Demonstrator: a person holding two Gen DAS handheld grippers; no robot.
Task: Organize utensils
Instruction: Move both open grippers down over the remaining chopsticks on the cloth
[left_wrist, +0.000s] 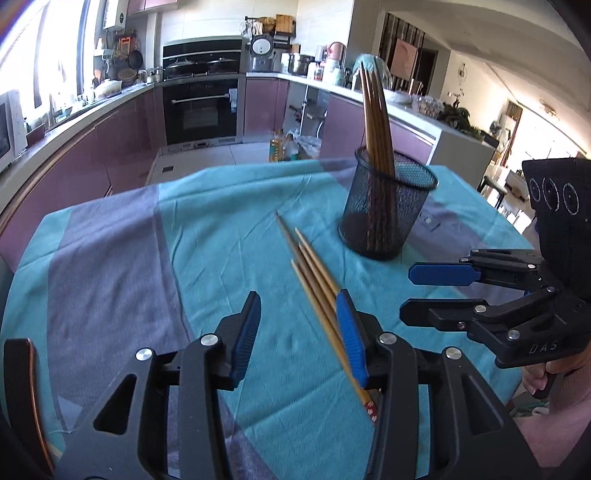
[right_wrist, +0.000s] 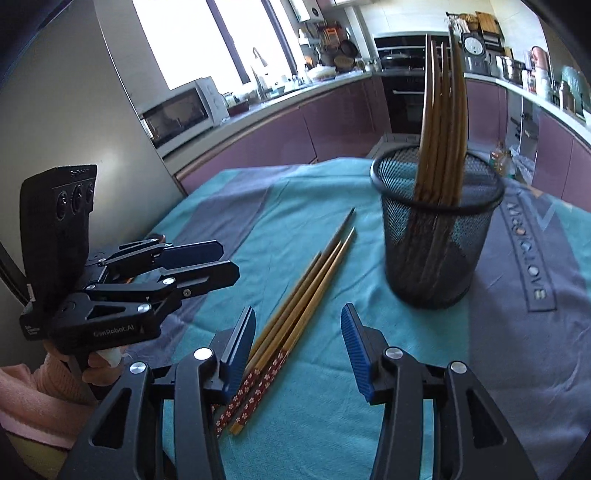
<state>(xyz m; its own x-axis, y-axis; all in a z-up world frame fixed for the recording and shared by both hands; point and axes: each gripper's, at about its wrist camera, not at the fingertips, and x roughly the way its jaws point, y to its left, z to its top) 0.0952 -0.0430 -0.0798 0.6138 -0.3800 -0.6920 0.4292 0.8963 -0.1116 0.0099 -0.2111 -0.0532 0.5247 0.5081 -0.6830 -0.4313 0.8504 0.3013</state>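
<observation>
Just ahead of both grippers, a small bundle of chopsticks (right_wrist: 295, 295) lies on the cloth (right_wrist: 332, 424), thin tips toward the mesh cup (right_wrist: 436, 236), which stands beyond and a little right of the right gripper (right_wrist: 298, 347) and already holds several upright chopsticks (right_wrist: 441, 122).

The step in hand looks like picking the loose ones up for the cup. To do it well, I would take them near the patterned thick ends, where they lie tight together, and close across the whole bundle, not on one stick, so none rolls free. The sticks are slim and smooth. A grip square to their length should hold better than a slanted one. Lifting them tip-up would make the drop into the cup easier, since the upright sticks crowd the left side of its mouth.

The right gripper is open, tilted down at the cloth, its left pad (right_wrist: 240, 343) just beside the bundle and nothing pressed between the jaws. The left gripper (left_wrist: 299, 332) is open too, also angled down; in its own view the chopsticks (left_wrist: 314, 280) run close along or under its right pad (left_wrist: 351, 336), and I cannot tell if they touch. Each gripper shows in the other's view, side by side and near one another, a hand (right_wrist: 99, 365) on the left one's grip.
</observation>
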